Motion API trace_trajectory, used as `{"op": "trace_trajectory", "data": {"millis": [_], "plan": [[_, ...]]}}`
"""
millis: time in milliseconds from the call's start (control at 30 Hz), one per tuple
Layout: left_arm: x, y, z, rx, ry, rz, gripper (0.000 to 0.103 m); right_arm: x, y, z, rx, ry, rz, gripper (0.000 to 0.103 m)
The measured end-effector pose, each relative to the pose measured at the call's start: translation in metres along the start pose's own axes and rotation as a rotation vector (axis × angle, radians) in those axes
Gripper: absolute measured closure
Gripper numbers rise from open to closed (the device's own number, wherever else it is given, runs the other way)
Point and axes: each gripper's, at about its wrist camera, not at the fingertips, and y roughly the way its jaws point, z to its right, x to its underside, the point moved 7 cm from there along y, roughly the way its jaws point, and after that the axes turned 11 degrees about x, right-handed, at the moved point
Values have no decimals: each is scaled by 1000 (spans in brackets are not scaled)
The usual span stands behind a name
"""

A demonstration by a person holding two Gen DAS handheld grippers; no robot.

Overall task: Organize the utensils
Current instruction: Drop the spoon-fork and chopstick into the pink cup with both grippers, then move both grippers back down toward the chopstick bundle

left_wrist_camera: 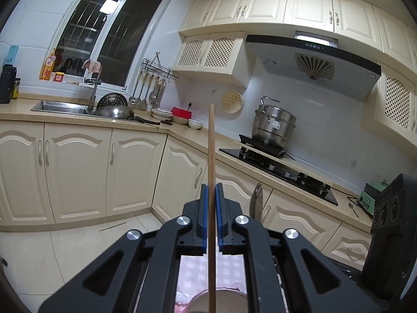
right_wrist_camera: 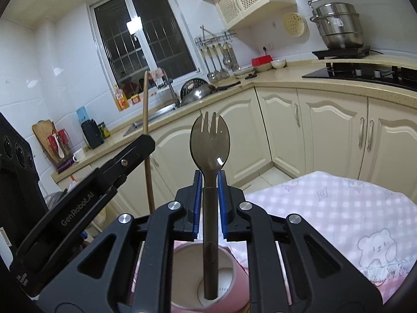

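In the left wrist view my left gripper point(left_wrist_camera: 211, 189) is shut on a thin wooden chopstick point(left_wrist_camera: 211, 143) that stands upright, its lower end reaching down over a cup point(left_wrist_camera: 229, 298) on the pink checked cloth point(left_wrist_camera: 194, 268). A metal spork point(left_wrist_camera: 256, 202) rises just to its right. In the right wrist view my right gripper point(right_wrist_camera: 209, 176) is shut on the spork point(right_wrist_camera: 210, 140) by its handle, head up, with the handle's end inside the pink cup point(right_wrist_camera: 187, 268). The left gripper point(right_wrist_camera: 146, 142) with the chopstick point(right_wrist_camera: 146, 104) stands close on the left.
The table under the pink checked cloth point(right_wrist_camera: 325, 208) lies to the right. Cream cabinets and a counter point(left_wrist_camera: 182, 133) run behind, with a sink point(left_wrist_camera: 60, 105), hanging ladles point(left_wrist_camera: 146, 91), bowls, a hob point(left_wrist_camera: 281, 172) and a steel pot point(left_wrist_camera: 273, 125). A black box with round holes point(left_wrist_camera: 388, 208) stands at the right.
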Motion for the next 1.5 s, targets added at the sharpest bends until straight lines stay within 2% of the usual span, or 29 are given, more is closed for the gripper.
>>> {"op": "trace_trajectory", "data": {"millis": [67,100,133,167,233,267,367,433,500,633,867,1500], "plan": [[2,-1,0,0,1,-2,98,3,0,2,6,-3,-17,89],[2,-1,0,1,0,-2,97,3,0,4,9,-2,-29,81],[3,-2,0,4,6,-11,94,5,-2,6,12,2,-37,71],[3,-5,1,8,8,-7,91,5,-4,9,36,5,-36,44],[1,-13,0,5,13,0,72,3,-11,14,27,11,-26,37],[1,-17,0,8,18,-2,69,2,-13,16,30,16,-28,35],[-1,-26,0,-2,25,-8,46,-2,-24,22,36,41,-16,23],[-3,-36,-2,-11,17,-8,23,-5,-32,28,48,55,-5,15],[-6,-44,-2,-23,16,-10,11,-8,-41,33,60,68,1,9],[-7,-57,5,-44,57,-60,7,-11,-54,42,86,75,-8,7],[-1,-75,11,-85,75,-143,6,-6,-73,51,119,63,-58,7],[34,-99,13,-98,106,-297,6,48,-98,87,233,53,-263,7]]}}
